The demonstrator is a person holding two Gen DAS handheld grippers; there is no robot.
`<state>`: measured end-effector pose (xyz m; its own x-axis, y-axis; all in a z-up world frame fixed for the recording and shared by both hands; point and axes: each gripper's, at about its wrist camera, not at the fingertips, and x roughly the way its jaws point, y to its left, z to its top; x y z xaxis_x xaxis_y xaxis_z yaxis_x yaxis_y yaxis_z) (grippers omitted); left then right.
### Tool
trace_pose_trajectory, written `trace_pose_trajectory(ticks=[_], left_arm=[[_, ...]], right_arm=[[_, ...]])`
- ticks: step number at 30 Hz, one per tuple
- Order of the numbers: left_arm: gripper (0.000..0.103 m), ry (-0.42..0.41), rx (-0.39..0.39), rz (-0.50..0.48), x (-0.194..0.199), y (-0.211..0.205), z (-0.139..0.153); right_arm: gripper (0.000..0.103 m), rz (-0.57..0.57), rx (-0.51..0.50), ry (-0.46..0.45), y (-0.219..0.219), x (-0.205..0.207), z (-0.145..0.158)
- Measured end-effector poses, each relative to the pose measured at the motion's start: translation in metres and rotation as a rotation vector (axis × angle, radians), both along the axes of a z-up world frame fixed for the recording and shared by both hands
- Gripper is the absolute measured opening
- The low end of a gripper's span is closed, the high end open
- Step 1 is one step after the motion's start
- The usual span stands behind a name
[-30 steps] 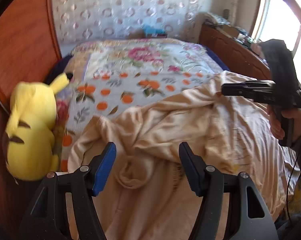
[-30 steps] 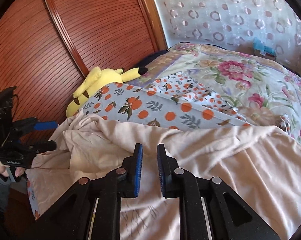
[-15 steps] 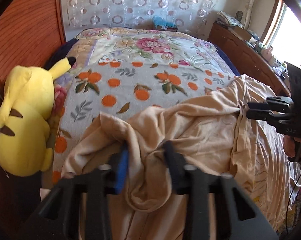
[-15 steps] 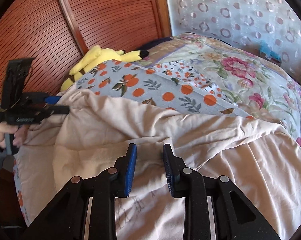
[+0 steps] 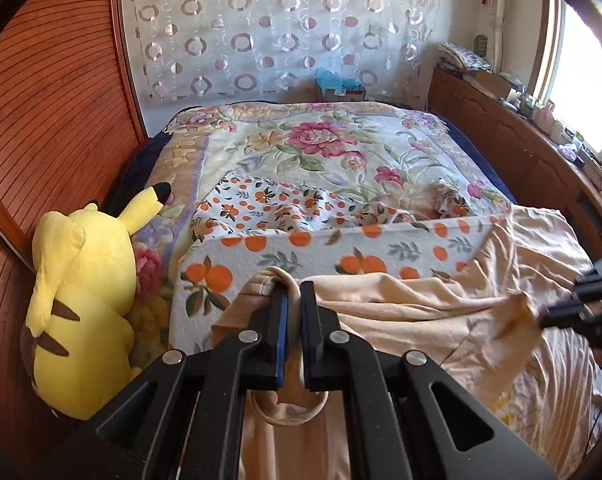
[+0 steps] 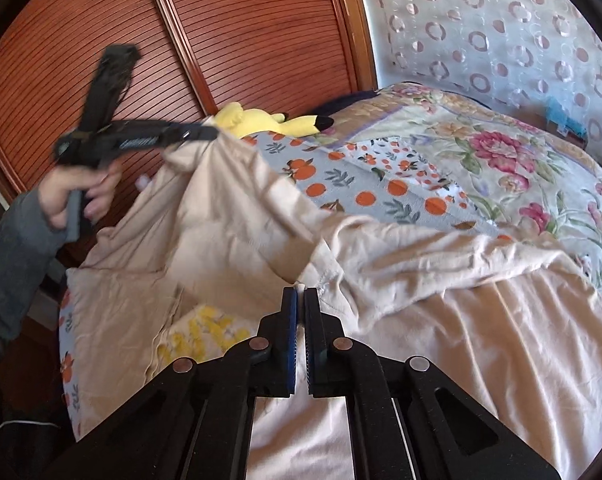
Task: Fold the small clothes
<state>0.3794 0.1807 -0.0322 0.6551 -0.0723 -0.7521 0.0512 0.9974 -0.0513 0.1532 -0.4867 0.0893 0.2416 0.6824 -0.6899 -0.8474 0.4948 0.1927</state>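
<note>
My left gripper [image 5: 294,292] is pinched shut on the neckline of the beige shirt [image 5: 401,312], holding it up off the bed [image 5: 321,140]. My right gripper [image 6: 300,294] is clamped on another fold of the same shirt, which hangs stretched between the two over the near edge of the bed. An orange-print cloth [image 5: 301,256] lies just beyond. A yellow plush toy [image 5: 81,300] sits at the left.

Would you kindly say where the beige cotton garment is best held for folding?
Grip the beige cotton garment by its edges, approaching from the near bedside. The left gripper is already shut on the ribbed neckline loop, and the right gripper on a side edge, so the cloth hangs spread between them.
</note>
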Motion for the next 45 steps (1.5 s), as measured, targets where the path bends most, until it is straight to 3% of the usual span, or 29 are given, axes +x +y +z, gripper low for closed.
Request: trace_pose_trajectory(ticks=[6,8,10,15,19,23,29,31,32,33,34,36,40,45], left_arm=[[0.01,0.035,-0.044,-0.003,-0.001,0.004,-0.014],[0.037,0.035,-0.04,-0.019,-0.01,0.0,-0.014],[0.05,0.023,-0.031,-0.025,-0.021,-0.002,-0.011],[0.05,-0.047,-0.015,-0.041,-0.06,-0.012,0.005],[0.05,-0.038,-0.059,-0.098,-0.076,-0.032,0.002],[0.05,0.004,-0.072,-0.149,-0.072,-0.059,-0.011],[0.047,0.066,-0.06,-0.176,-0.062,-0.087,-0.036],[0.034,0.083,-0.041,-0.181,-0.061,-0.093,-0.043],[0.017,0.083,-0.023,-0.178,-0.062,-0.094,-0.044],[0.008,0.078,-0.005,-0.176,-0.064,-0.096,-0.044],[0.006,0.066,-0.001,-0.183,-0.068,-0.096,-0.043],[0.006,0.032,-0.025,-0.211,-0.08,-0.096,-0.034],[0.006,-0.01,-0.029,-0.259,-0.109,-0.097,-0.019],[0.006,0.007,-0.046,-0.27,-0.142,-0.095,-0.018]], right_arm=[[0.003,0.017,-0.059,0.016,-0.002,-0.009,-0.02],[0.003,0.008,-0.057,0.023,-0.005,-0.011,-0.021],[0.003,0.01,-0.053,0.021,-0.006,-0.014,-0.02],[0.005,-0.028,-0.032,-0.004,-0.014,-0.02,-0.008],[0.017,-0.068,-0.011,-0.04,-0.008,-0.021,0.0],[0.027,-0.107,-0.026,-0.077,0.007,-0.021,0.003],[0.028,-0.138,-0.05,-0.029,0.023,-0.015,-0.011],[0.028,-0.137,-0.04,-0.006,0.025,-0.013,-0.011],[0.028,-0.134,-0.033,0.006,0.025,-0.014,-0.012],[0.028,-0.131,-0.028,0.01,0.024,-0.013,-0.012],[0.027,-0.127,-0.026,0.009,0.023,-0.015,-0.012],[0.013,-0.112,-0.031,0.006,0.019,-0.014,-0.011],[0.008,-0.058,-0.034,-0.008,0.014,-0.026,-0.012],[0.007,-0.029,-0.07,-0.017,0.006,-0.041,-0.019]])
